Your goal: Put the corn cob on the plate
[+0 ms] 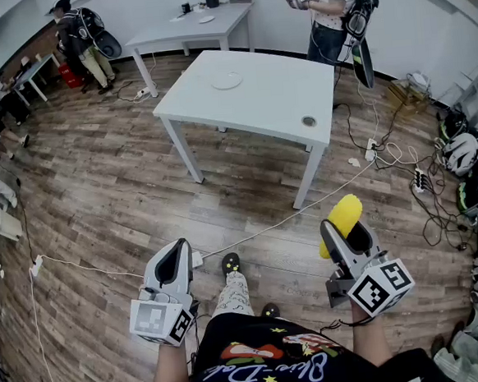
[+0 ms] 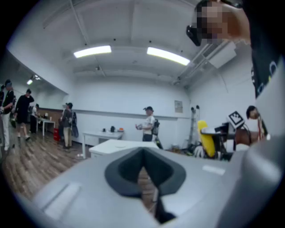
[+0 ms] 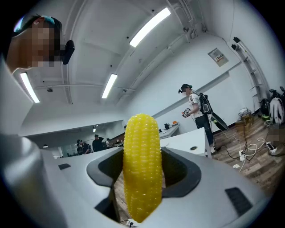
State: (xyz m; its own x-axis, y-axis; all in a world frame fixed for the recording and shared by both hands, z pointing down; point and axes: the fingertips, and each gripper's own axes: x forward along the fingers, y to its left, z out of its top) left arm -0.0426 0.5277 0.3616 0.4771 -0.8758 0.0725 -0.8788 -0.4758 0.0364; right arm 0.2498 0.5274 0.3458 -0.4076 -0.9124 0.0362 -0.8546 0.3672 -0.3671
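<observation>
**Wooden floor, white table ahead, corn cob in my right gripper**

Wooden floor [image 1: 98, 181] fills most of the head view, with thin cables lying across it. At the far left a person [image 1: 79, 42] stands near the wall.

Low on the left I see my left gripper [image 1: 176, 250], held level above the floor. In the left gripper view its jaws stand together, with only a thin slit between the dark pads [image 2: 129, 171], and nothing is between them.

Further ahead, in the middle, stands a white table [image 1: 273, 101]. The plate [image 1: 227, 81] lies flat on it, in the far half of the top, and it has nothing on it. Behind this table there is a second table [image 1: 153, 38] with small objects, and another person [image 1: 332, 14] stands beyond it to the right.

Low on the right my right gripper [image 1: 345, 234] is closed on the corn cob [image 1: 341, 219]. In the right gripper view the yellow cob stands upright between the jaws, both pads press on its sides, and its upper end rises above them. The cob is well apart from the plate and the table.

Along the right edge several helmets [image 1: 467, 152] lie on the floor.
</observation>
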